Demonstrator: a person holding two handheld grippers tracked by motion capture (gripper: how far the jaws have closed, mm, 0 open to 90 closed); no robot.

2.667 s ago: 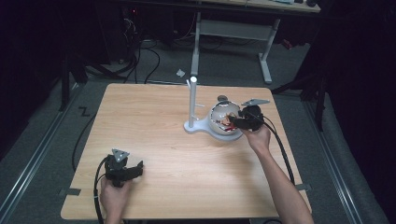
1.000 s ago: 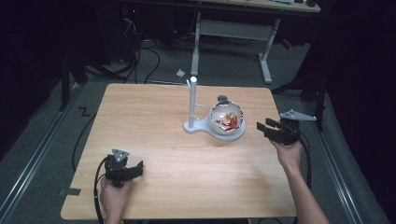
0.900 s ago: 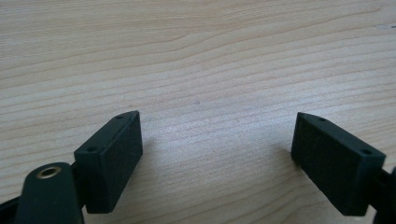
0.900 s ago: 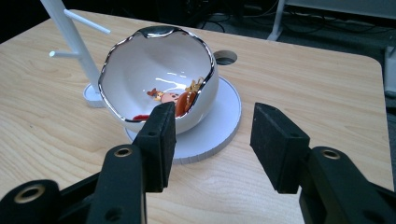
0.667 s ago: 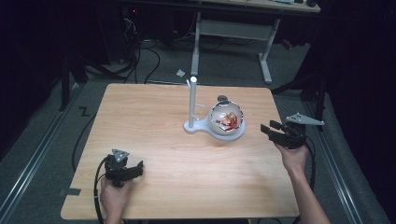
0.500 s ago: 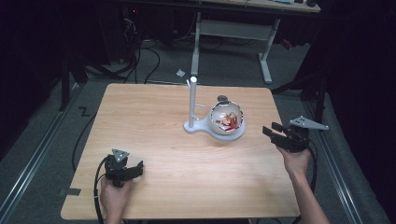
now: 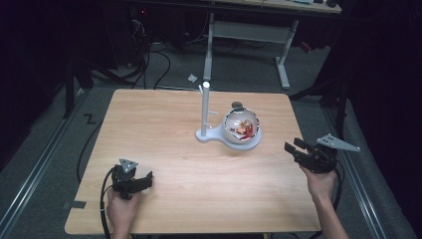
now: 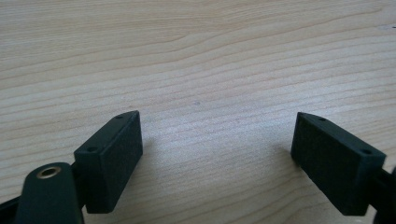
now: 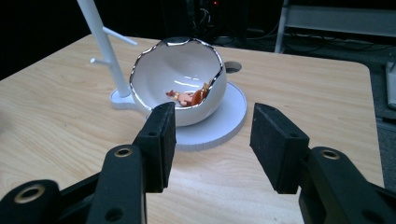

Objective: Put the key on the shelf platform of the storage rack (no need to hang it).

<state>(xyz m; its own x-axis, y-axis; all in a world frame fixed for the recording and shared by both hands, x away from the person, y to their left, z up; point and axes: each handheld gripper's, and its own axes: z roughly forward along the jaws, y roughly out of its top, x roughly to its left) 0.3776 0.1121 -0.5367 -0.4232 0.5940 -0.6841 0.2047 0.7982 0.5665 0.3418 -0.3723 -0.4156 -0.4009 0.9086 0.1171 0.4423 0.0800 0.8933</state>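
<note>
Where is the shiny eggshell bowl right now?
In the high view the eggshell bowl sits right of the table's middle, on a white round base beside the white pole.

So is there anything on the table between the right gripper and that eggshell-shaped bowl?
Nothing visible. The right gripper, jaws open, points at the eggshell-shaped bowl on its white base, with bare table between them. The white post stands on the bowl's far side, off that line.

Light wood desk (image 7: pixel 164 129), and toward its far edge, right of centre, a white peg stand (image 7: pixel 204 107). A cracked-egg bowl (image 7: pixel 242 126) sits on its base, with orange bits (image 9: pixel 189 97) inside.
</note>
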